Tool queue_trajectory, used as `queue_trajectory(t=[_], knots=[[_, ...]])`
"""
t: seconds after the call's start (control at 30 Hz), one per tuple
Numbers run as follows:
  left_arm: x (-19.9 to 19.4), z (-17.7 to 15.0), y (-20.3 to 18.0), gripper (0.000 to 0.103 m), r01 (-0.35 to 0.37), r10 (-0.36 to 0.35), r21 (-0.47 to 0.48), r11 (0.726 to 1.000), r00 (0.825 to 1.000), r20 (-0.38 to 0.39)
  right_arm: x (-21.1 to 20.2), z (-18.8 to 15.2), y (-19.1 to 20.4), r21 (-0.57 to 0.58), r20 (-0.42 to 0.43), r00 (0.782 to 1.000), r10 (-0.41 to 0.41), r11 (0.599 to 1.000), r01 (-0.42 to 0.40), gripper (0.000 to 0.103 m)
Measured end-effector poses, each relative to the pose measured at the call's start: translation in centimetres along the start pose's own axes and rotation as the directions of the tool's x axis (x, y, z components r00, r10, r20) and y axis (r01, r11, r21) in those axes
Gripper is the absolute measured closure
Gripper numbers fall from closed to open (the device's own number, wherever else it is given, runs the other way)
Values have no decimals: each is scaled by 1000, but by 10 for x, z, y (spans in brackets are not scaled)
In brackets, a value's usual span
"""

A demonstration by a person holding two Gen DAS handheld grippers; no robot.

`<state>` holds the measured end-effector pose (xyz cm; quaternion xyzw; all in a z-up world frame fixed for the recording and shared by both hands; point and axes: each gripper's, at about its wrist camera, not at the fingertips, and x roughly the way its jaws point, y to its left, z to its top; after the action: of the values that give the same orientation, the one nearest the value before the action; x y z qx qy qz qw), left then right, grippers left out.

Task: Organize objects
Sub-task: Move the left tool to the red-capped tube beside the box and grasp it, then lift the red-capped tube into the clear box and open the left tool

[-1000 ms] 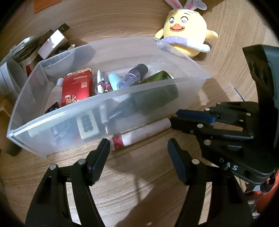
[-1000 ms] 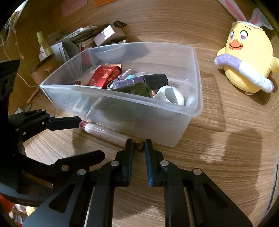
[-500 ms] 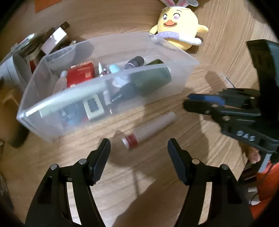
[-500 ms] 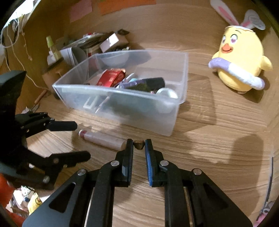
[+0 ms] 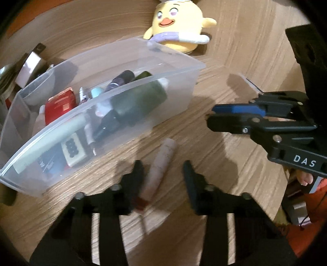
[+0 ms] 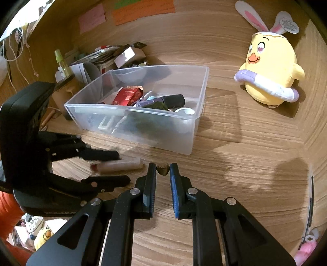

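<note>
A pale tube with a red cap (image 5: 159, 163) lies on the wooden desk in front of a clear plastic bin (image 5: 126, 90) that holds bottles, a red box and other small items. My left gripper (image 5: 162, 169) is open, its fingers on either side of the tube's capped end. The tube also shows in the right wrist view (image 6: 118, 164), with the left gripper (image 6: 120, 167) around it. My right gripper (image 6: 162, 168) is shut on a small brown object (image 6: 162, 168), held low over the desk to the right of the tube. The bin (image 6: 192, 133) stands behind.
A yellow chick plush (image 6: 269, 73) sits at the back right of the desk. Papers, boxes and a small bottle (image 6: 61, 63) crowd the back left behind the bin. Sticky notes (image 6: 143, 10) hang on the back wall.
The tube now lies apart from the bin. My left gripper has closed in on it, so it sits between the fingers. My right gripper has drawn back with the brown object.
</note>
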<state>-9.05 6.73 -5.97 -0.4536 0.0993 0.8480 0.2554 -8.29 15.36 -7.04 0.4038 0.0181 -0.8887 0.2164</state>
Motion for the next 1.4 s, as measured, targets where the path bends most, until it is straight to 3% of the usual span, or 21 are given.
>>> queue_trajectory(t=[0.07, 0.13, 0.3, 0.5, 0.6, 0.97, 1.27, 1.4], knots=[[-1, 0, 0, 84, 12, -12, -12, 1000, 1000, -4, -2, 0, 1, 0, 5, 1000, 1, 1000, -1, 91], [-1, 0, 1, 89, 20, -20, -37, 999, 1000, -7, -4, 1, 2, -2, 12, 1000, 4, 1000, -4, 91], [-8, -8, 1, 89, -11, 12, -90, 996, 1000, 9, -10, 4, 7, -9, 34, 999, 11, 1000, -11, 91], [-33, -7, -3, 89, -70, 82, -124, 990, 993, 90, -20, 14, 13, -12, 77, 997, 29, 1000, -29, 91], [-51, -5, -4, 89, -107, 126, -138, 985, 982, 139, -26, 19, 17, -19, 102, 994, 36, 999, -34, 91], [-98, 15, 9, 89, -112, 169, -208, 972, 944, 282, -42, 46, 25, -28, 201, 979, 28, 999, -22, 91], [-121, 29, 22, 89, -130, 212, -244, 961, 913, 348, -45, 69, 19, -18, 247, 969, 7, 1000, -2, 91], [-121, 37, 31, 89, -134, 225, -264, 955, 908, 354, -37, 78, 17, -10, 244, 970, 2, 1000, 1, 91]])
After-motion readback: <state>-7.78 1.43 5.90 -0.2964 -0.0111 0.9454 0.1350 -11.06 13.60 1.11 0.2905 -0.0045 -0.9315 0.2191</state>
